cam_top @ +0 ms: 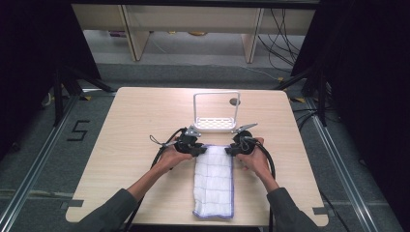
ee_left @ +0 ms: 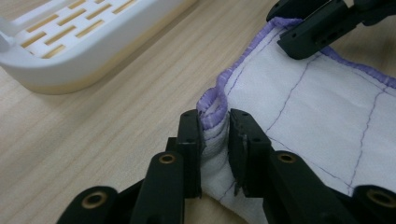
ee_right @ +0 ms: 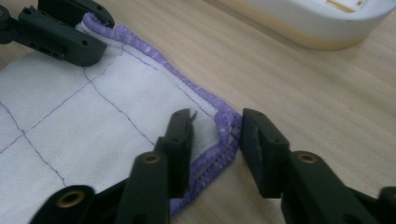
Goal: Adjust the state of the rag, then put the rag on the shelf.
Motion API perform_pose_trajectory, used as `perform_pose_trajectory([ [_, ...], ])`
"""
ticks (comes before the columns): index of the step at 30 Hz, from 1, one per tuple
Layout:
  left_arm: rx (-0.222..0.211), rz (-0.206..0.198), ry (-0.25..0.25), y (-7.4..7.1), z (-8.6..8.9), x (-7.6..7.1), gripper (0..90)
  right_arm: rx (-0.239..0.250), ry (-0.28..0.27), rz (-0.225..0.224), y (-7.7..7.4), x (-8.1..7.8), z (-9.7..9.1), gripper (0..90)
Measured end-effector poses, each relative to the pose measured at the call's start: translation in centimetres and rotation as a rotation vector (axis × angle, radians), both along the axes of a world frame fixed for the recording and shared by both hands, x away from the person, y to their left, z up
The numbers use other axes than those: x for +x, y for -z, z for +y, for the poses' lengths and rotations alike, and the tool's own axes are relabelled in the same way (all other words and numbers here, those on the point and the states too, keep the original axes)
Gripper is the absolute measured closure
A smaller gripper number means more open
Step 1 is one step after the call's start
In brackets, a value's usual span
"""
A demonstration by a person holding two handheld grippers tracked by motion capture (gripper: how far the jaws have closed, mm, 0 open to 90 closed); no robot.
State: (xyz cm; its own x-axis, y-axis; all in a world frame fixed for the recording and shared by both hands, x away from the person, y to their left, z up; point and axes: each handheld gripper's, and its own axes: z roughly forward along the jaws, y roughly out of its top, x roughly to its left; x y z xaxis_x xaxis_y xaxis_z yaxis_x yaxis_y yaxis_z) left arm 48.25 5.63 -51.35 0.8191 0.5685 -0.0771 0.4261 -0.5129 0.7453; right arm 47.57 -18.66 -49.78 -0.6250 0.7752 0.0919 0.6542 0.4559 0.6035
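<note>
One wooden table [cam_top: 135, 145] | grey floor [cam_top: 193, 50] | dark curtains [cam_top: 29, 58]

one cloth [cam_top: 213, 179], one white rack [cam_top: 216, 112], two grippers

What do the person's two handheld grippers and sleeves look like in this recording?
Both the left gripper and the right gripper are black, each with two flat, blocky black jaws fastened by brass-coloured rivets. Each carries a grey three-cornered plate on top and trails a black cable. The person wears long, dark grey-green sleeves.
</note>
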Motion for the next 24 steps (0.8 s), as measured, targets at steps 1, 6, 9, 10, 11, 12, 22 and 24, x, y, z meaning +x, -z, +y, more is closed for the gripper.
perform_pose_trajectory([
  [1, 0.003, -0.002, 0.004, 0.0, 0.0, 0.0, 76.4, 0.005, -0.021, -0.008, 0.1, 0.0, 0.0, 75.4],
  [6, -0.006, -0.015, 0.003, -0.1, 0.0, 0.0, 79.9, 0.028, -0.035, 0.007, 0.2, -0.2, 0.0, 82.4],
  [9, -0.007, -0.021, 0.002, -0.2, 0.0, -0.1, 81.1, 0.041, -0.037, -0.015, 0.3, -0.4, 0.0, 82.7],
  [10, -0.009, -0.025, 0.002, -0.3, -0.1, -0.1, 81.3, 0.024, -0.042, -0.009, 0.1, -0.5, -0.1, 82.7],
  [11, -0.007, -0.028, 0.005, -0.4, -0.1, -0.2, 81.5, 0.018, -0.046, -0.018, 0.2, -0.5, -0.1, 82.7],
  [12, -0.007, -0.030, 0.006, -0.5, -0.1, -0.2, 81.6, 0.022, -0.044, -0.014, 0.1, -0.6, -0.2, 82.7],
  [22, -0.044, -0.049, 0.000, -2.1, 0.4, -0.8, 81.6, 0.062, -0.044, -0.045, -0.7, -1.0, -0.3, 82.9],
  [24, -0.061, -0.053, -0.006, -2.5, 0.5, -1.1, 81.7, 0.062, -0.047, -0.044, -1.2, -1.3, -0.4, 83.0],
])
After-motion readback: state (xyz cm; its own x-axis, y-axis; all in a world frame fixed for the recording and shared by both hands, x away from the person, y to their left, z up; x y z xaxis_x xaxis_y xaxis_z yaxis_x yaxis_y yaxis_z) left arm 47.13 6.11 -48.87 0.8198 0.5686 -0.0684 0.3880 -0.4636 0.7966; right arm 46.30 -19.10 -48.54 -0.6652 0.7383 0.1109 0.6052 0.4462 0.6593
